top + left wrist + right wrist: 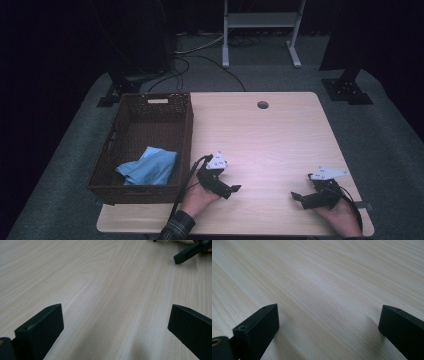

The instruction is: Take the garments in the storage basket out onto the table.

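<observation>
Dark curtains and a grey carpet surrounded the pale wooden worktop (280, 130), which carried a brown wicker basket (186, 131) at its left edge. A blue cloth (150, 166) lay crumpled inside the basket, toward its near end, well apart from both tools. The left hand-held gripper (235, 190) rested low over the wood just right of the basket, jaws spread wide and gripping nothing. The right hand-held gripper (296, 196) sat near the front right corner, equally wide open and empty, its tips pointing toward the other.

The likeliest trouble, judging from this layout, was the basket's tall near wall: a reach for the cloth from this low position could knock the rim and shove the basket toward the worktop's edge. The left cable (186, 182) trailed right along that wall and might snag on the weave. A pinch on loose fabric could also catch only one fold.

A round grommet hole (262, 105) sat at the far side, and a white frame (260, 30) stood beyond; neither blocked anything.
</observation>
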Demonstrator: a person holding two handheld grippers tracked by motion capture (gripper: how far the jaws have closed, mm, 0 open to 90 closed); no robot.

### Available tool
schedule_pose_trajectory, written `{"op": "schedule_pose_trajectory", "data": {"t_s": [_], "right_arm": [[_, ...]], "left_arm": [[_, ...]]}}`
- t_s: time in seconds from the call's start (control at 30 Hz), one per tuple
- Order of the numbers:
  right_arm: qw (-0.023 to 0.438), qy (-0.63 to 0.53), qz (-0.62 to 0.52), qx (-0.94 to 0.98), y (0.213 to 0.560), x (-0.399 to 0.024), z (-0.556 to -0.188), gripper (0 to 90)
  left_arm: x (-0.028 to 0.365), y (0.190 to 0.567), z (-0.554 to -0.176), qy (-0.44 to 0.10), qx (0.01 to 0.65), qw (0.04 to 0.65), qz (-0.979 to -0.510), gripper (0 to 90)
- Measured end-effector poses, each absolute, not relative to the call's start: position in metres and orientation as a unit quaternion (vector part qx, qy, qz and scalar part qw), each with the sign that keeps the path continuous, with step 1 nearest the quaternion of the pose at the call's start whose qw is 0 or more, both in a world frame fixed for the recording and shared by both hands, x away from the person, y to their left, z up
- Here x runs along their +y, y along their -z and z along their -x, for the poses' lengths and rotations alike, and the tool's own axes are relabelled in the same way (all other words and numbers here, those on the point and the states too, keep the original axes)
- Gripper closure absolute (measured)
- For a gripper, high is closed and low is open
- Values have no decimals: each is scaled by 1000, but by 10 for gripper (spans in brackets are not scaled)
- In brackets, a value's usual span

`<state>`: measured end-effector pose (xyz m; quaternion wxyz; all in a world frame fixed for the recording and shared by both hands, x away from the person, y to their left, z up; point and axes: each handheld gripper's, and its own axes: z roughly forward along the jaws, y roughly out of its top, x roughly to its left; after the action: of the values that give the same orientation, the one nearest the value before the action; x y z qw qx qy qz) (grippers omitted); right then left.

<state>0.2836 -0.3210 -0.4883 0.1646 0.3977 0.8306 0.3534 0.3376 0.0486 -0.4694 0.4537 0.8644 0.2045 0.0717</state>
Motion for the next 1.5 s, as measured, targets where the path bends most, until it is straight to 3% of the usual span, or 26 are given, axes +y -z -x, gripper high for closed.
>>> {"op": "schedule_pose_trajectory", "data": {"t_s": [1.5], "right_arm": [[163,-354,-396,831,488,-321,-283,21]], "left_arm": [[50,449,-337,-83,198,463,-860,0]]}}
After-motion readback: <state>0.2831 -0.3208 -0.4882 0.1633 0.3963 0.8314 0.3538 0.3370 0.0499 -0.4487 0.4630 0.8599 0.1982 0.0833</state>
